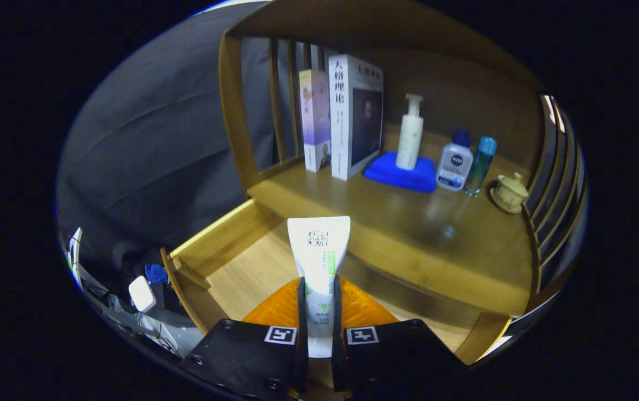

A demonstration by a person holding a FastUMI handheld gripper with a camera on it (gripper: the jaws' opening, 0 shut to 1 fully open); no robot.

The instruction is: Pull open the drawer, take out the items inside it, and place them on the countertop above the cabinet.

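2 books (341, 120), 3 bottles (410, 133), 1 tube (319, 256), 1 cloth (400, 172), 1 lidded cup (510, 192)

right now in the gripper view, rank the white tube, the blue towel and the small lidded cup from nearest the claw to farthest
1. White tube: clamped between both fingers of the claw, above the open drawer.
2. Blue towel: on the countertop beyond, under the pump bottle.
3. Small lidded cup: far right of the countertop, by the slatted side.
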